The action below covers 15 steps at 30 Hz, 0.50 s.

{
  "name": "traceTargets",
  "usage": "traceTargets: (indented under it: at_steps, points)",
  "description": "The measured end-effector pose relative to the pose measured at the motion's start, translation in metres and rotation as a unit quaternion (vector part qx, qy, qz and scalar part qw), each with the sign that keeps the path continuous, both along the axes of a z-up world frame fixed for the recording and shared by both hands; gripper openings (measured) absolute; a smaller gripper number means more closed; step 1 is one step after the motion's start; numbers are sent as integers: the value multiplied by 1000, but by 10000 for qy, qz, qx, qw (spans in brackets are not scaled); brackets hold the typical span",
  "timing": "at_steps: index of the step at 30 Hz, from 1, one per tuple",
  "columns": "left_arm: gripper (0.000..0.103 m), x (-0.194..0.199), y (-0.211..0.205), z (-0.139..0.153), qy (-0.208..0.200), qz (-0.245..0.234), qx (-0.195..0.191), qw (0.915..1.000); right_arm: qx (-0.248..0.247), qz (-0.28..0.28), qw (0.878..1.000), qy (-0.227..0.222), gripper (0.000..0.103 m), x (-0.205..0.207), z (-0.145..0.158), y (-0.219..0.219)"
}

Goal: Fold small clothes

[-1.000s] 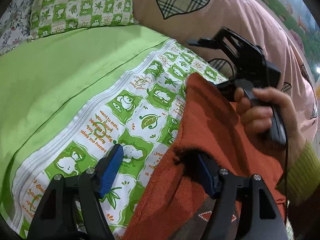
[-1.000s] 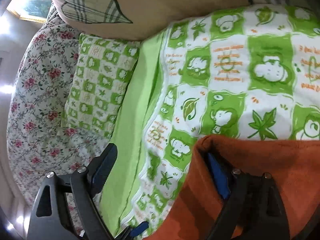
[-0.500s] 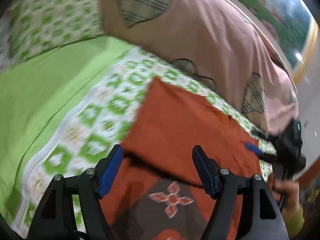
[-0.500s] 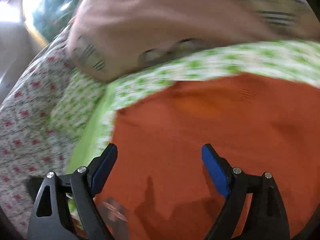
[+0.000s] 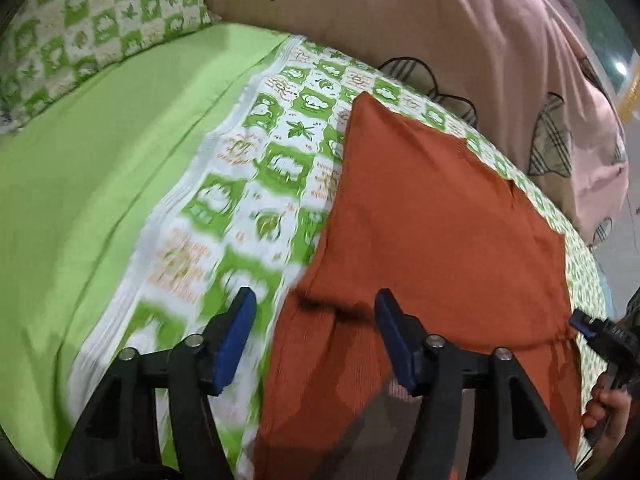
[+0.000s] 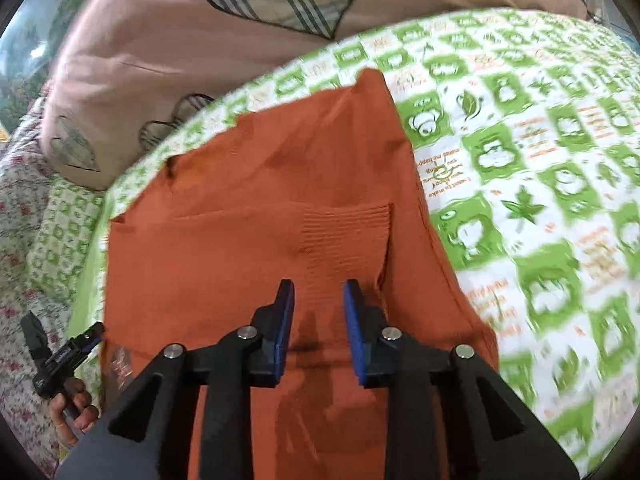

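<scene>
Rust-orange knit garment (image 6: 280,240) lies flat on green-checked bedsheet (image 6: 540,152), pink heart-patterned duvet (image 5: 460,32) bunched just beyond; left gripper (image 5: 312,328) spread wide over its edge, right gripper (image 6: 318,320) parted narrowly above it, both grasping nothing.

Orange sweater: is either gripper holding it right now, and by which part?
Neither. The left gripper is wide open above the orange sweater's near left edge; the right gripper is narrower but open, with nothing between its fingers.

An orange knitted garment (image 6: 256,248) lies flat on the green-and-white patterned sheet (image 6: 540,184). The right gripper (image 6: 318,304) hangs above it, blue pads parted with nothing between them. The left gripper (image 6: 64,354) sits at the garment's left edge, apparently apart from it.
</scene>
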State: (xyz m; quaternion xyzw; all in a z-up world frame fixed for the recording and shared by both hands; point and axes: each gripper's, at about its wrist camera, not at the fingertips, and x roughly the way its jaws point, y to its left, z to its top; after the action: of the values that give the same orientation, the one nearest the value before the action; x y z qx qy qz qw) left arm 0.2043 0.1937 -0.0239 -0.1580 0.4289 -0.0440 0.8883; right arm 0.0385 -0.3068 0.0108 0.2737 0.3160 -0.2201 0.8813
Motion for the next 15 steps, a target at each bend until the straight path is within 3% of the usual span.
traceTargets:
  at_steps: [2,11,15]
  points:
    - [63,-20,0,2,39,-67,3,10000,23,51,9999,-134,56,-15,4,11]
    - [63,-125,6,1,277,-218,283,9990,-43,157,9990,-404,58,-94,-1,60]
    - [63,-160,8,-5,413,-362,192,9983,-16,173,9993,-329,58,-123,-12,77]
